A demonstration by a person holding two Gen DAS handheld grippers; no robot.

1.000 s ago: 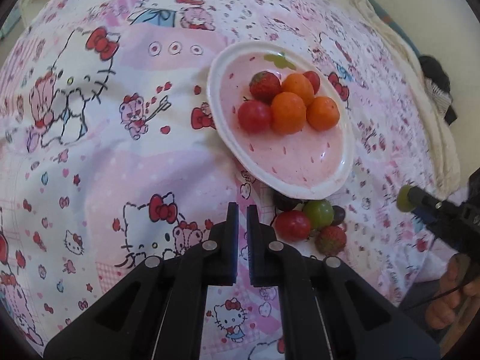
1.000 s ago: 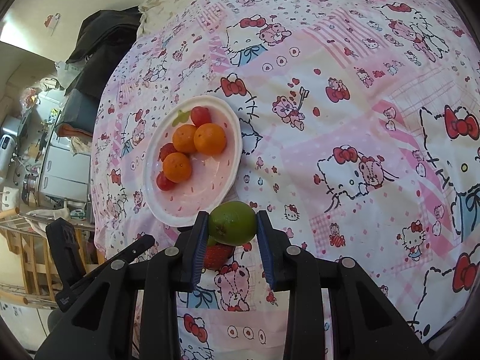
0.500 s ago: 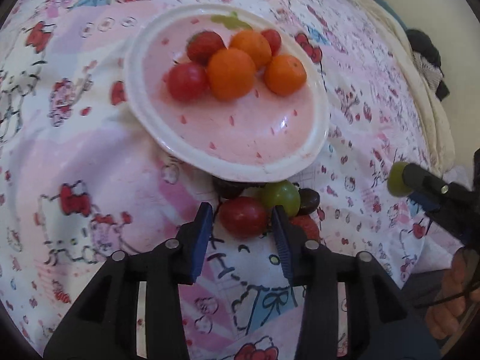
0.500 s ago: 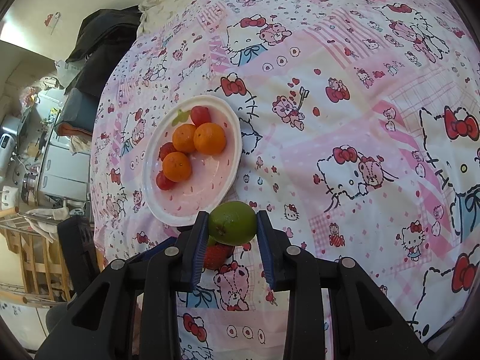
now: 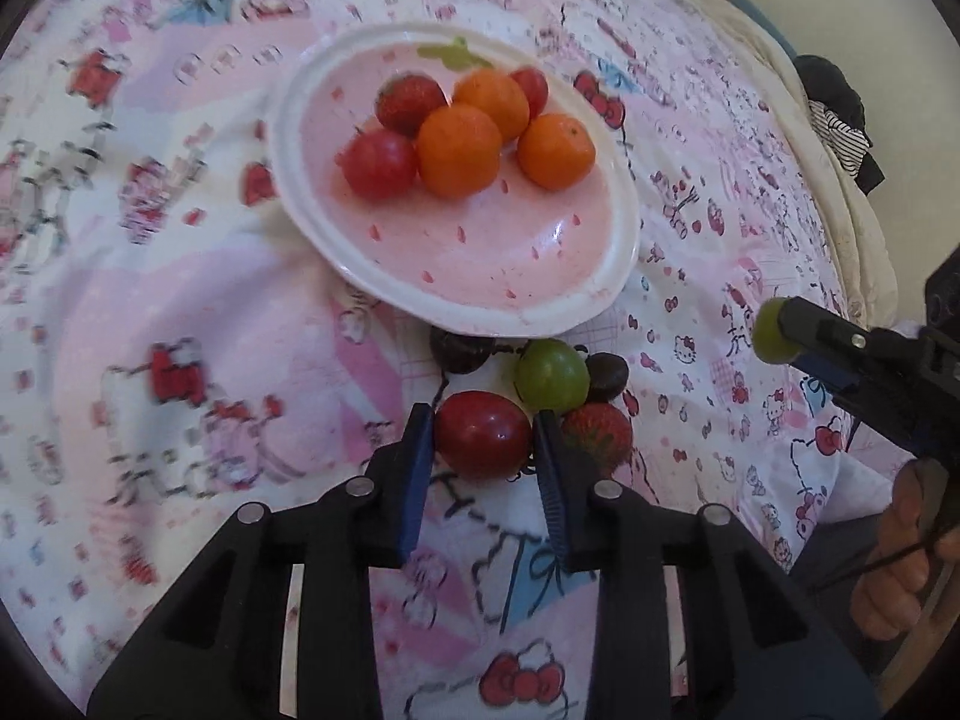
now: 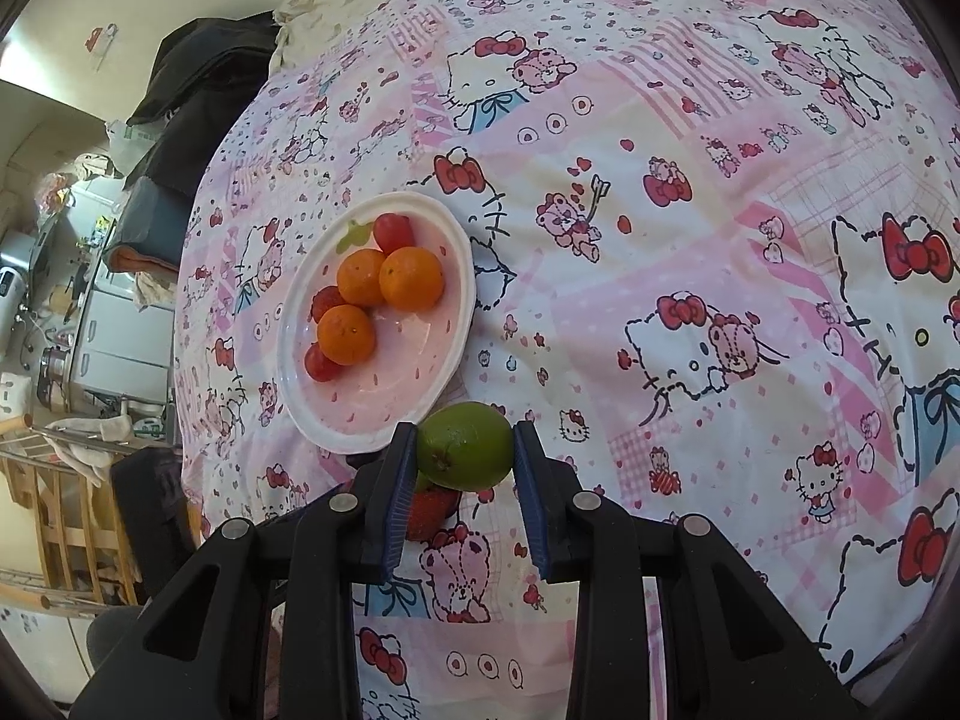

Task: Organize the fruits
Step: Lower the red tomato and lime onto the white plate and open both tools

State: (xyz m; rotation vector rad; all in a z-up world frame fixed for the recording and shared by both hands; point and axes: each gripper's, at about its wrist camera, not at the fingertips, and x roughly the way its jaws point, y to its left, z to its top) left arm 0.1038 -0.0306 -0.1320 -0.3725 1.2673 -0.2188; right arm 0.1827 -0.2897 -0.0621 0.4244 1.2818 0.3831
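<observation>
Red tomato point(image 5: 482, 443) sits between the closing jaws of the left gripper point(image 5: 483, 450); strawberry point(image 5: 599, 437) and green fruit point(image 5: 551, 376) crowd its right. Right gripper point(image 6: 463, 471) clamps a lime point(image 6: 465, 446) near the plate point(image 6: 288, 360).

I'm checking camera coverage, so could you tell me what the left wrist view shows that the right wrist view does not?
Only the left wrist view: the left gripper closing around a red fruit, beside a green fruit and two dark ones on the bedspread.

Only the right wrist view: shelves and dark clothing beside the bed.

Both: the plate of fruit and the right gripper holding a lime.
</observation>
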